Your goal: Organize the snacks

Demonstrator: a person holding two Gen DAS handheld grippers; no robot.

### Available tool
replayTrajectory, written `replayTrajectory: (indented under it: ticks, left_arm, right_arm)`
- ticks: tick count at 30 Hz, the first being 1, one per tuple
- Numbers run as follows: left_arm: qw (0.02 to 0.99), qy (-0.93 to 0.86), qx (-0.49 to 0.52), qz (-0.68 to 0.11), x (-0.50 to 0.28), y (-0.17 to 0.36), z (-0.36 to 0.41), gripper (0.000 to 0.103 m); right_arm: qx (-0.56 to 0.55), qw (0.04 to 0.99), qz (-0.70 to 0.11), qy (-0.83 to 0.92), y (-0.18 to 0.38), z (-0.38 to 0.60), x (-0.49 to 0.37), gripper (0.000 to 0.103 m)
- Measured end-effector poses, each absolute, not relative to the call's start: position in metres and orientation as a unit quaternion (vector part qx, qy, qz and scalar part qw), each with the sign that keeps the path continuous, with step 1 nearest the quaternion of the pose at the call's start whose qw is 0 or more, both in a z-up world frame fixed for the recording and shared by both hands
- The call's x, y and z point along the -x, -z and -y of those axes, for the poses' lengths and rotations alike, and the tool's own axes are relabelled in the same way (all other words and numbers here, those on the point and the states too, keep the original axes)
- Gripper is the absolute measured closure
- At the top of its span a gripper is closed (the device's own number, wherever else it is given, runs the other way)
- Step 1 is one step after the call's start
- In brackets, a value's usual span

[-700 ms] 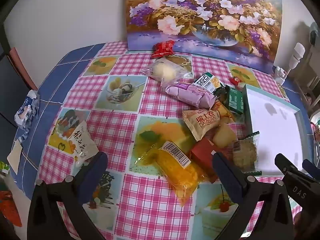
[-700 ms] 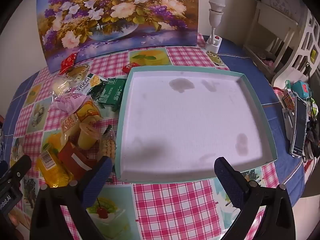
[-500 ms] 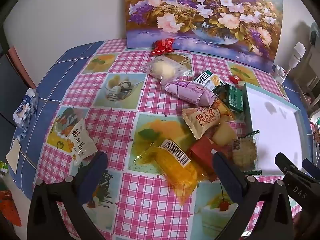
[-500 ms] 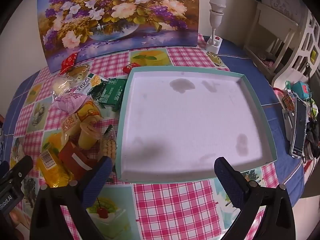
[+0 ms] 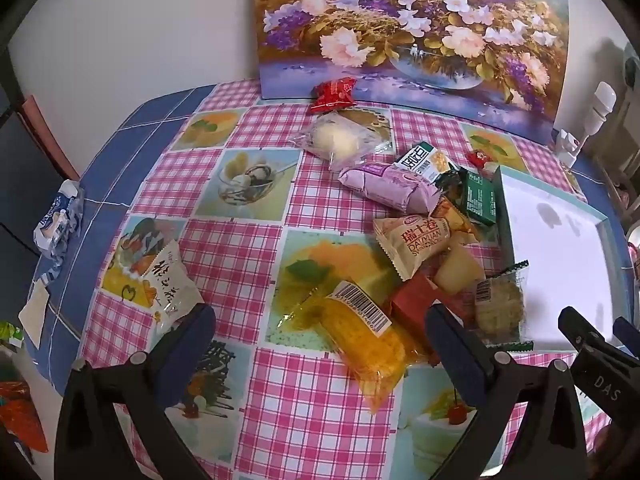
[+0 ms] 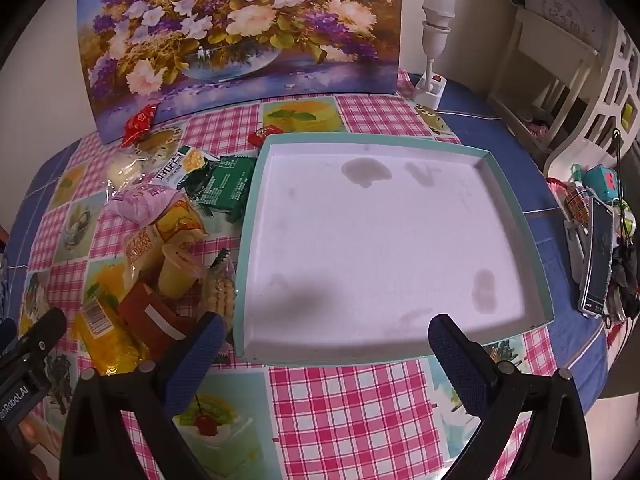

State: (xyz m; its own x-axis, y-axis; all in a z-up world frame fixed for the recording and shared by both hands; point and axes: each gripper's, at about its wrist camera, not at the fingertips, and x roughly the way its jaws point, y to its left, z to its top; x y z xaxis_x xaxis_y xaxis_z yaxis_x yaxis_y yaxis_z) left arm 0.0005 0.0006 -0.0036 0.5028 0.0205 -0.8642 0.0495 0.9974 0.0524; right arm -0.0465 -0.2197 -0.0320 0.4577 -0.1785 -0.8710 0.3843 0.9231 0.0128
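Note:
A heap of wrapped snacks lies on the checked tablecloth left of a shallow teal-rimmed tray point(image 6: 496, 184) with a bare white floor. In the left wrist view the heap holds a yellow cake packet point(image 5: 360, 332), a red pack point(image 5: 412, 300), a beige Swiss-roll pack point(image 5: 416, 240), a purple pack point(image 5: 388, 188), a green pack point(image 5: 478, 200) and a jelly cup point(image 5: 460, 268). A white packet point(image 5: 168, 288) lies apart at the left. My left gripper point(image 5: 320, 340) hangs open above the yellow cake packet, holding nothing. My right gripper point(image 6: 324, 344) stands open over the tray's near rim, also holding nothing.
A flower painting point(image 5: 412, 28) leans against the wall at the back. A red candy pack point(image 5: 334, 94) and a clear bun wrapper point(image 5: 340, 142) lie near it. A white lamp point(image 6: 436, 40) stands back right. A phone point(image 6: 598, 256) and clutter sit at the right edge.
The left gripper's view has shifted slightly, with the snacks sliding a little up and left in frame. The right gripper's view is almost unchanged. Both grippers stayed open.

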Motion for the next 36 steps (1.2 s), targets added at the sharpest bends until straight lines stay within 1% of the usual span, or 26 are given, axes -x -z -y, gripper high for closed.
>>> replayTrajectory:
  ticks: [36]
  left_arm:
    - [0.861,-0.010,-0.051,-0.505,-0.0015,0.0072,-0.0029,0.000]
  right_arm:
    - [-0.103,0.847,-0.495,0.165,0.0339,0.2149,0.0462,0.000]
